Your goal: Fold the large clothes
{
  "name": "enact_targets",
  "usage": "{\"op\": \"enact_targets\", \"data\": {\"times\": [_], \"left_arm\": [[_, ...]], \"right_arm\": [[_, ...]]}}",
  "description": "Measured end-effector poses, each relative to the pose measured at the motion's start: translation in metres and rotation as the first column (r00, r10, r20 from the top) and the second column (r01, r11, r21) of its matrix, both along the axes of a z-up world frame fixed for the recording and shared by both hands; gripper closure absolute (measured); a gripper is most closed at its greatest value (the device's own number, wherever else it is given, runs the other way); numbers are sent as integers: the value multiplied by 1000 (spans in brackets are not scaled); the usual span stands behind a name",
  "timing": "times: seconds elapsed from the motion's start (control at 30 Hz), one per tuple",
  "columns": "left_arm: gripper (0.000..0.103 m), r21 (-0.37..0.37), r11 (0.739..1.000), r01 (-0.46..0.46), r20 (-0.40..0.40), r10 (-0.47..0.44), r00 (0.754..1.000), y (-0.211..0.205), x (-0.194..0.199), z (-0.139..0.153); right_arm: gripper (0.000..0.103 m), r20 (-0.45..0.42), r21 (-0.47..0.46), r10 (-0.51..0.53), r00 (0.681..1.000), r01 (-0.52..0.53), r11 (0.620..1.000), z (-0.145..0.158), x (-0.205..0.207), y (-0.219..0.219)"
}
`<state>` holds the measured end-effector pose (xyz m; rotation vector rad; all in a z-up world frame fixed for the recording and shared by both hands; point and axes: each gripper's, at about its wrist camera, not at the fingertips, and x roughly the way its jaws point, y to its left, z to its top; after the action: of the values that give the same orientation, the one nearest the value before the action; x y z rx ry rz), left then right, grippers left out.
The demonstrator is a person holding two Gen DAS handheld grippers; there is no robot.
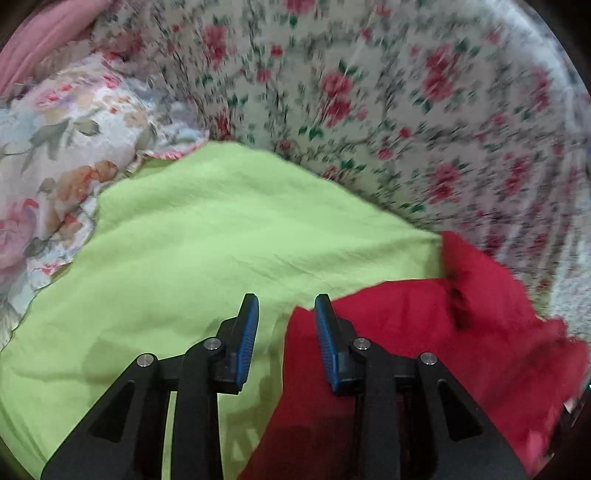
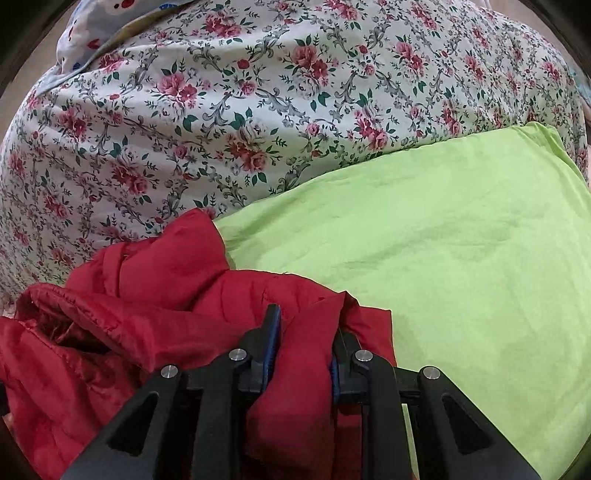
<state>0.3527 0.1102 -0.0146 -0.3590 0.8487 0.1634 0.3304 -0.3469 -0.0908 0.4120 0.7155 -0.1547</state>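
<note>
Your right gripper (image 2: 304,334) is clamped on a thick bunch of the red jacket (image 2: 147,295): padded red fabric fills the gap between the blue pads, and the right-side finger is partly buried in it. Your left gripper (image 1: 286,314) has its jaws apart with nothing between them; its left finger (image 1: 247,332) sits over the green sheet (image 1: 203,240), its right finger over the edge of the jacket (image 1: 406,332), but you can't tell from this view whether either tip touches cloth. In the right wrist view the jacket lies crumpled to the left of and under your gripper, quilted seams showing, part on the green sheet (image 2: 443,258) and part spilling onto the floral bedspread (image 2: 221,110). The green sheet spreads flat with light creases beyond both grippers. Past it the floral bedspread covers the rest, blurred in the left wrist view (image 1: 369,92). At far left of that view a second cloth (image 1: 66,155) with a larger, paler flower print lies rumpled against the green sheet, with a pink fabric (image 1: 48,33) behind it.
</note>
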Motion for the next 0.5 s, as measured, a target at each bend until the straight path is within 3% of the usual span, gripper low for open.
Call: {"op": "enact_targets", "data": {"times": [0.2,0.37,0.5], "left_arm": [[73,-35,990,137,96,-133,986,3,-77,26],[73,-58,953,298,76,-293,953,-33,-102,16],[73,7,928,372,54,-372,927,-72,-108,4]], "right_arm": [[83,-4,2,-13,1000,13,1000,-3,8,-2],[83,-17,8,-25,1000,25,1000,-3,15,-3],[83,-22,18,-27,999,28,999,-4,17,-5]]}}
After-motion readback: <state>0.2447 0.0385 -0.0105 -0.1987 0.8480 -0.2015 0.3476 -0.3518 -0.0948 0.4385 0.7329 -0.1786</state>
